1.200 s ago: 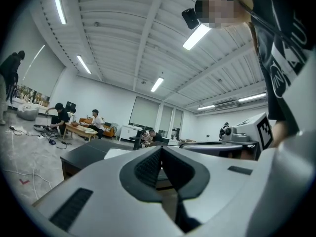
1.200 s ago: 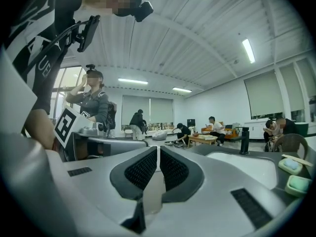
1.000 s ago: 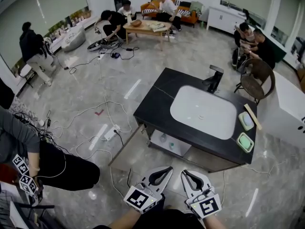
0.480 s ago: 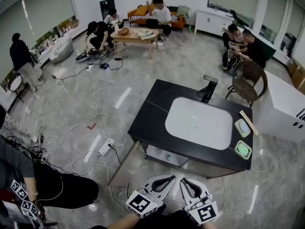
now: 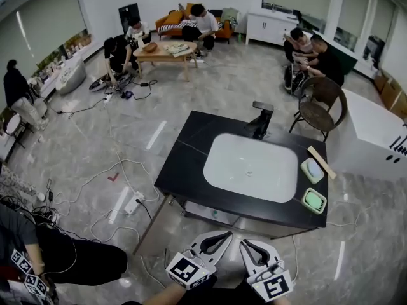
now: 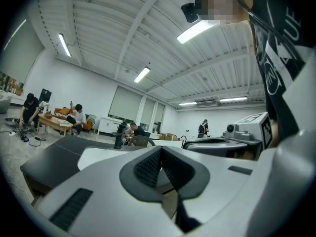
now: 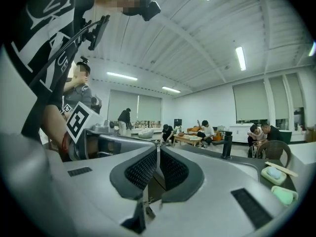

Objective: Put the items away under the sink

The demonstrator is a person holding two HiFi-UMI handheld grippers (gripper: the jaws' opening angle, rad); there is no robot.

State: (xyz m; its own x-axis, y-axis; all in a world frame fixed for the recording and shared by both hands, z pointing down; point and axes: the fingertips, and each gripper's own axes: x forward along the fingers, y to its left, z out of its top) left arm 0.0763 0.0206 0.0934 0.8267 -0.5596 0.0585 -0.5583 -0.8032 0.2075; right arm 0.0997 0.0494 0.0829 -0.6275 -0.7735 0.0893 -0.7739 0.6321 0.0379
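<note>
Facing the counter [image 5: 184, 150] at twelve o'clock, left gripper [image 5: 221, 237] and right gripper [image 5: 247, 246] closed, empty; advise opening jaws before taking two-o'clock soap dishes [image 5: 313, 200].

counter [image 5: 184, 164] was black | white basin [image 5: 251, 167] sat sunk mid-counter | black faucet [image 5: 261, 118] stood at far edge | pale soap tray [image 5: 311, 170] and green soap tray [image 5: 314, 200] lay along right edge | wooden strip [image 5: 322, 162] lay near far right corner

White sink basin [image 5: 251, 167] in black countertop [image 5: 191, 151], ahead of left gripper [image 5: 222, 236], apart. Green soap dish [image 5: 313, 200], pale soap dish [image 5: 311, 170], wooden strip [image 5: 322, 162] flat on counter, ahead-right of right gripper [image 5: 247, 245].
</note>
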